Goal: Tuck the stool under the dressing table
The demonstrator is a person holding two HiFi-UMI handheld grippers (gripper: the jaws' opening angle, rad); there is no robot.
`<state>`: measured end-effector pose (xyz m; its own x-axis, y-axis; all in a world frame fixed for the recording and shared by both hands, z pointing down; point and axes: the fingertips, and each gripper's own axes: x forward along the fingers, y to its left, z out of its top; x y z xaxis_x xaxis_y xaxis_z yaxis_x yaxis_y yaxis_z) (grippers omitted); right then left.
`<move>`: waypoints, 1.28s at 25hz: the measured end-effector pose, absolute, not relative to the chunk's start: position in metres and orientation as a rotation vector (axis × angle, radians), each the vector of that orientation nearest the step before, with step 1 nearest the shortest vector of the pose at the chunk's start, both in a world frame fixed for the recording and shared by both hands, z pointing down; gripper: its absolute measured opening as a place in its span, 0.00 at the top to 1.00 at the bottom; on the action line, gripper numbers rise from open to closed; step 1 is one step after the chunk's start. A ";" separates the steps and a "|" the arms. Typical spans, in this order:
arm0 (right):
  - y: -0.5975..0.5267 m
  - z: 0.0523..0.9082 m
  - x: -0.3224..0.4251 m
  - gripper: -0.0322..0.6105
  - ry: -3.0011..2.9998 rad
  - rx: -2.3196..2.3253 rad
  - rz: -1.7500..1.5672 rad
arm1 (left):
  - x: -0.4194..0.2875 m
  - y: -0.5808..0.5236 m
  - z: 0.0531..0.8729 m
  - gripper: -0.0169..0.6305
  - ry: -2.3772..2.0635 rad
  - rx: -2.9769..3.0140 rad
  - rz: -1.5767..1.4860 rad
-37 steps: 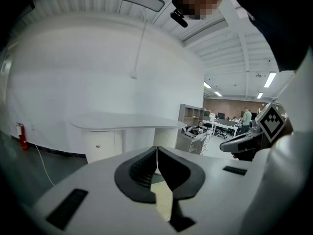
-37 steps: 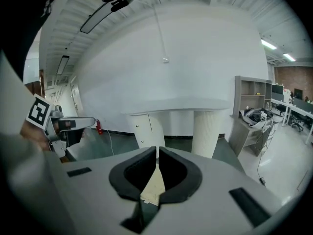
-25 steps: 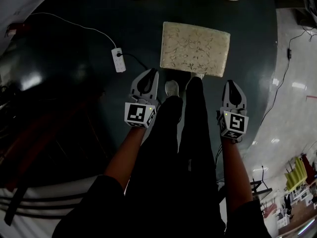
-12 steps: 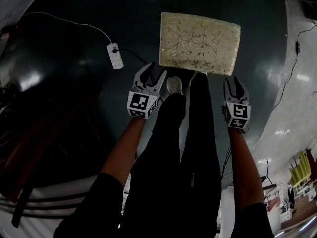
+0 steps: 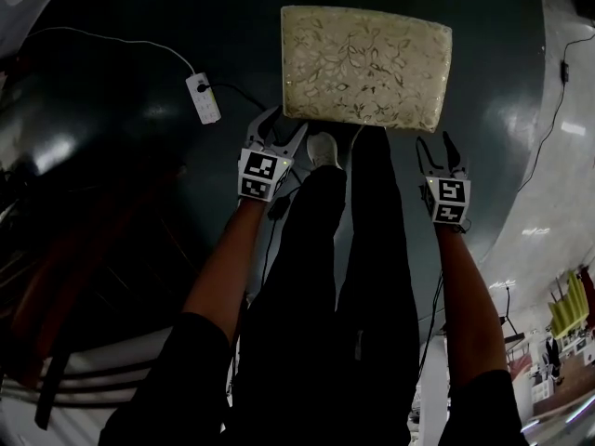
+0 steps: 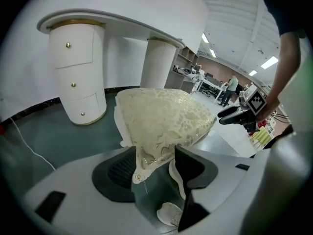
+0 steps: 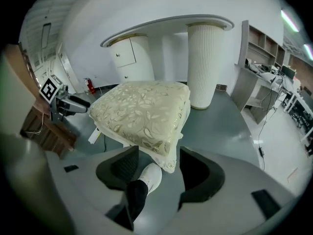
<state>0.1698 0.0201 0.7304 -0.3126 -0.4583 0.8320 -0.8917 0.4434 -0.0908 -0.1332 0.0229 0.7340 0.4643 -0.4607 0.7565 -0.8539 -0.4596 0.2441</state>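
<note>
A dark green floor point(image 5: 121, 156) is crossed by a white power strip point(image 5: 204, 98) and its cable point(image 5: 121, 42). Pale glossy flooring point(image 5: 562, 156) is seen beyond, and open shelving point(image 7: 257, 43) is lit by ceiling strip lights point(image 7: 288, 18).

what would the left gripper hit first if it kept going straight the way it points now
Probably the stool cushion: its near corner sits between the left gripper's jaws, which have just been opening and don't pinch it. Depth is unclear.
</note>
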 end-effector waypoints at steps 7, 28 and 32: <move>0.002 0.725 0.159 0.57 -1.933 1.113 0.761 | -0.133 0.030 0.744 0.59 -1.163 2.062 0.814; -0.008 0.713 0.155 0.60 -1.915 1.044 0.611 | -0.131 0.027 0.733 0.61 -1.250 1.955 0.873; -0.002 0.718 0.154 0.60 -1.885 1.100 0.667 | -0.133 0.019 0.734 0.62 -1.226 1.919 0.891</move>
